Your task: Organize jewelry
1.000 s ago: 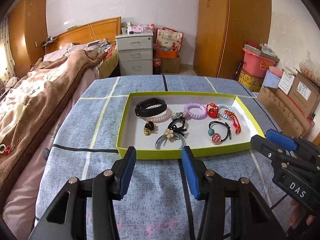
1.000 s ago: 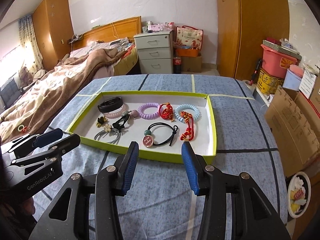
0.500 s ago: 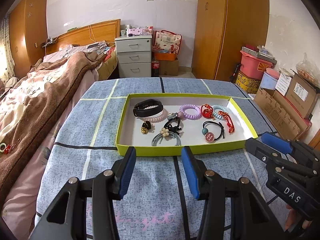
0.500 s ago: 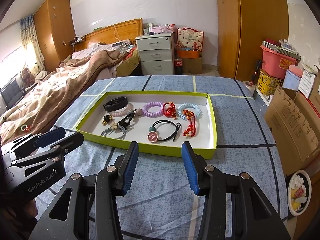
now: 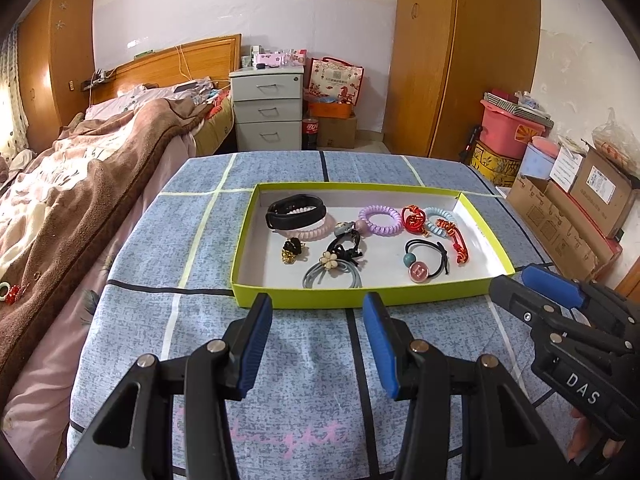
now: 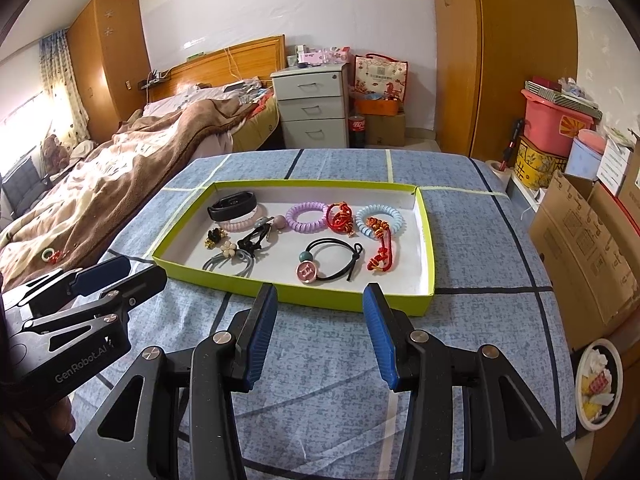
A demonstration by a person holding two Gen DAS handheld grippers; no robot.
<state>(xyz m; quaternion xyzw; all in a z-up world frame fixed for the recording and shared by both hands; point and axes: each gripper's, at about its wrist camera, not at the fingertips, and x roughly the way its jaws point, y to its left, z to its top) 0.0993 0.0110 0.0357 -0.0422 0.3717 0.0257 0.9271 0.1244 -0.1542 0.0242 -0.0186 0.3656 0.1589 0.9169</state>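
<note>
A shallow tray with a green rim (image 5: 440,294) (image 6: 328,298) lies on the blue checked tablecloth (image 5: 160,280). On its white floor are a black wristband (image 5: 296,212), a purple spiral hair tie (image 5: 380,220), a light-blue spiral tie (image 5: 438,220), a red cord bracelet (image 5: 456,240), a black hair tie with a pink round charm (image 5: 424,264) and a grey tie with a flower (image 5: 332,272). My left gripper (image 5: 317,304) hovers open just short of the tray's front wall. My right gripper (image 6: 320,292) (image 5: 536,280) is open beside it, off the tray's front right corner. Neither holds anything.
A bed with a brown blanket (image 5: 80,200) runs along the table's left side. Cardboard boxes (image 5: 568,216) crowd the floor on the right, with a plate of scraps (image 6: 598,384) below the table edge. A grey nightstand (image 5: 268,108) stands beyond the table.
Both views drew back a touch from the tray early on, then held still. The jaws of both grippers keep the same gap.
</note>
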